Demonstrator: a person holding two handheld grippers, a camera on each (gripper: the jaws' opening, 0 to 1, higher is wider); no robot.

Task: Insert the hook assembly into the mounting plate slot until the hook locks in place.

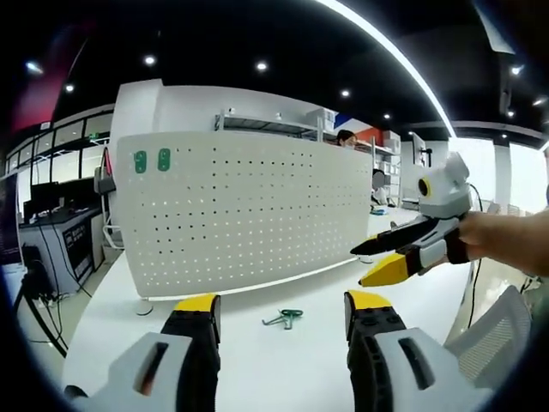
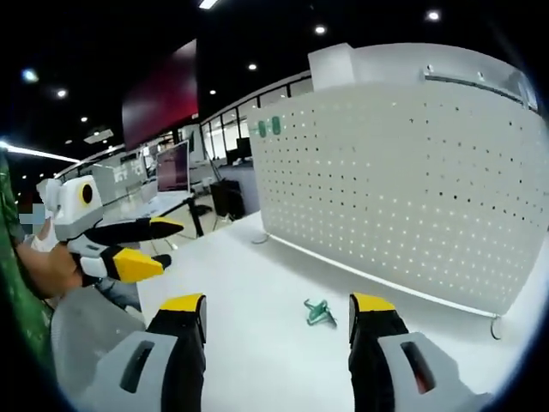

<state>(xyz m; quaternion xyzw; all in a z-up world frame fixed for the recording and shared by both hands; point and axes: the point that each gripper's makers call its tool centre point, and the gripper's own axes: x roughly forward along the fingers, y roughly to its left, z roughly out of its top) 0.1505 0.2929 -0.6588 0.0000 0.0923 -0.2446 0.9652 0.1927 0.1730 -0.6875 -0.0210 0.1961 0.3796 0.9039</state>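
Observation:
A white pegboard mounting plate [image 1: 240, 215] [image 2: 403, 180] stands upright on the white table [image 1: 257, 360] [image 2: 249, 283]. Two green pieces [image 1: 151, 160] [image 2: 268, 127] sit in holes near one upper corner of it. One loose green hook assembly [image 1: 283, 318] [image 2: 319, 312] lies on the table in front of the plate. My left gripper [image 1: 284, 302] [image 2: 174, 245] is open and holds nothing; it hovers short of the hook. My right gripper [image 2: 278, 305] [image 1: 358, 266] is open too, held in a hand, off to the side of the plate.
A grey mesh chair back [image 1: 497, 335] [image 2: 81, 335] stands at the table's edge near the right gripper. A round foot [image 1: 144, 307] [image 2: 495, 326] props the plate. Desks with monitors [image 1: 51, 215] [image 2: 171, 167] lie beyond. A person [image 1: 346, 137] sits behind the plate.

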